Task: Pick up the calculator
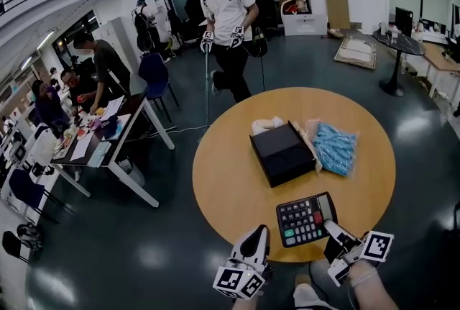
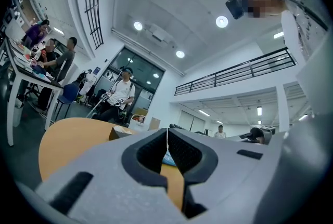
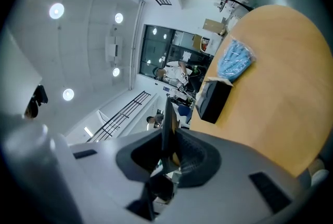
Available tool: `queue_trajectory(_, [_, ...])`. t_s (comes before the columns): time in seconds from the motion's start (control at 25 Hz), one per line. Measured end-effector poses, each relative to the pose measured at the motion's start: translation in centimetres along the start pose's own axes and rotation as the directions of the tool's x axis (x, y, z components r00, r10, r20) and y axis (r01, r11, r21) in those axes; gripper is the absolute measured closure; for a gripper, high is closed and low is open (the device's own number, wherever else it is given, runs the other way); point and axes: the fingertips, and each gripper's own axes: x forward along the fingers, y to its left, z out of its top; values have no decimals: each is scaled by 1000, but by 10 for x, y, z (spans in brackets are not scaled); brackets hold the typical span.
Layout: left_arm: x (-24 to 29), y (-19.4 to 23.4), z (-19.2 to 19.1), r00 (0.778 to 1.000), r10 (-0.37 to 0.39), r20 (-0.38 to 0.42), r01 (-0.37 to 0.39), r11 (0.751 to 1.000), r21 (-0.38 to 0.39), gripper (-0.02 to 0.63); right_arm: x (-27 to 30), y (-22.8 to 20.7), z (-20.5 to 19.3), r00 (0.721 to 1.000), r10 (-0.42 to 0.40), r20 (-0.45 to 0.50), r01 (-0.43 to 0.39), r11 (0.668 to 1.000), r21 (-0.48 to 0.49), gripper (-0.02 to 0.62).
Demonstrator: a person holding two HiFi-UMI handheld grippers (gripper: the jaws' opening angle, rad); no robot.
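At the near edge of the round wooden table [image 1: 233,190], item one: the calculator [image 1: 305,219], dark-bodied with grey keys plus one red and one green, keys facing up. My right tongs [image 1: 332,229] were clamped on its near right corner, and the right gripper view showed it edge-on as a thin dark slab pinched between the pads. Whether it rested on the table or was lifted clear, I could not tell. Item two: my left tongs [image 1: 259,231], just left of the calculator at the same table edge, jaws pressed together with nothing between them. Item three: a black box [image 1: 282,152] at the table's middle. Item four: a clear bag of blue pieces [image 1: 335,147], just right of the box. Item five: something white and crumpled [image 1: 266,126], at the box's far side. Item six: a person in a white shirt [image 1: 228,21], standing on the floor well beyond the table.
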Motion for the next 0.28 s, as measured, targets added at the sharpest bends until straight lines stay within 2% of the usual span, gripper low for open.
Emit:
queue_trajectory(0.12, [0,-1,-3,1000,-9,-6,9,1000,-3,595,-3,1,0,999,32,37,-35,996,83,534])
queue_trajectory(0.28, [-6,4,-4,1000,-4,-19,4,1000,3,594,-9,9,-4,989,93,115,-117,968,224,535])
